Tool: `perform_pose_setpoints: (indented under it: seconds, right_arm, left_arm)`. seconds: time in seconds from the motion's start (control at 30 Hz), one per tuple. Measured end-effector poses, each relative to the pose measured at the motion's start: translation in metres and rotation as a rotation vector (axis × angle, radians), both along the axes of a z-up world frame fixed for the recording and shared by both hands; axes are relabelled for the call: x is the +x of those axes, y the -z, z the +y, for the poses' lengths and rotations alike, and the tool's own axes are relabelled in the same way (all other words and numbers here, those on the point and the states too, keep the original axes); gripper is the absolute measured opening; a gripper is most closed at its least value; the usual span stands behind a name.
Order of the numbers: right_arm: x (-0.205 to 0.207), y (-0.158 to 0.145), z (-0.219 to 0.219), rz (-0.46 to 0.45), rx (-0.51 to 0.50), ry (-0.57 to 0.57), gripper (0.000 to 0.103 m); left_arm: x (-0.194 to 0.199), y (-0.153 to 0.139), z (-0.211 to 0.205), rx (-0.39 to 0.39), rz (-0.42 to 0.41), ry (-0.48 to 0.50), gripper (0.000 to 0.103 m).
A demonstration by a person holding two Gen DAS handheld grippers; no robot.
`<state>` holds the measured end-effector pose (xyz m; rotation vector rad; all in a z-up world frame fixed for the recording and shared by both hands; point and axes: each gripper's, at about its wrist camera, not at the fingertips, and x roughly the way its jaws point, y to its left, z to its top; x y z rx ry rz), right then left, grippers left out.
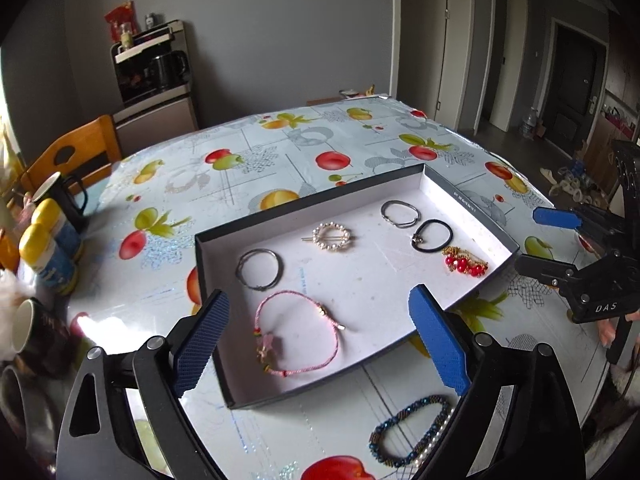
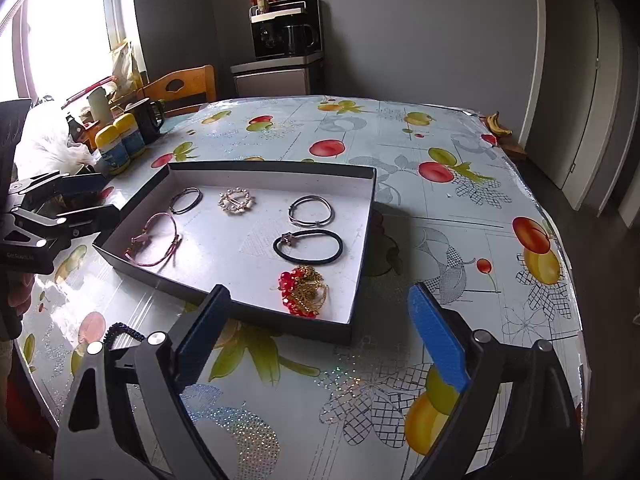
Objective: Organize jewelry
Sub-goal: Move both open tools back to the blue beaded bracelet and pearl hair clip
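Note:
A shallow dark box (image 1: 208, 268) (image 2: 366, 240) with a white floor lies on the table. In it are a pink cord bracelet (image 1: 298, 332) (image 2: 154, 240), a pearl ring clip (image 1: 331, 237) (image 2: 236, 201), thin dark hair ties (image 1: 259, 269) (image 2: 186, 200), a silver pair (image 1: 401, 213) (image 2: 311, 210), a black hair tie (image 1: 432, 237) (image 2: 308, 246) and a red bead piece (image 1: 465, 263) (image 2: 303, 290). A dark blue beaded bracelet (image 1: 412, 430) (image 2: 122, 330) lies on the table outside the box. My left gripper (image 1: 320, 340) (image 2: 90, 198) is open and empty above the box's near edge. My right gripper (image 2: 320, 338) (image 1: 536, 240) is open and empty beside the box.
Two yellow-capped bottles (image 1: 48, 248) (image 2: 120, 142) and dark mugs (image 1: 64, 196) (image 2: 150, 118) stand at the table's left side. A wooden chair (image 1: 76, 156) (image 2: 180, 86) stands behind. A banana (image 2: 498, 124) lies at the far corner. The table edge (image 2: 560, 240) curves on the right.

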<state>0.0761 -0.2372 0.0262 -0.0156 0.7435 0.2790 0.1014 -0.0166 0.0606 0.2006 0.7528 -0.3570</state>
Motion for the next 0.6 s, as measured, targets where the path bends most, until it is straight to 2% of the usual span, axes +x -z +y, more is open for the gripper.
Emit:
perform_pose_setpoints:
  seconds: [0.17,0.3,0.5,0.6]
  right_arm:
    - [-0.017,-0.004,0.011,-0.016,-0.013,-0.038,0.097]
    - [-0.032,-0.004,0.018,-0.017,-0.018,-0.073,0.097]
    - [-0.044,0.01,0.026,0.009,-0.056,-0.095,0.097]
    - [-0.047,0.02,0.029,0.039,-0.055,-0.114,0.097]
  left_arm:
    - [-0.028,0.011,0.016,0.012,-0.001,-0.025,0.093]
    - [-0.047,0.03,0.025,0.013,0.044,-0.034,0.093]
    - [-0.069,0.056,0.028,0.083,0.066,-0.056,0.093]
    - [-0.072,0.063,0.028,0.062,0.095,-0.041,0.093]
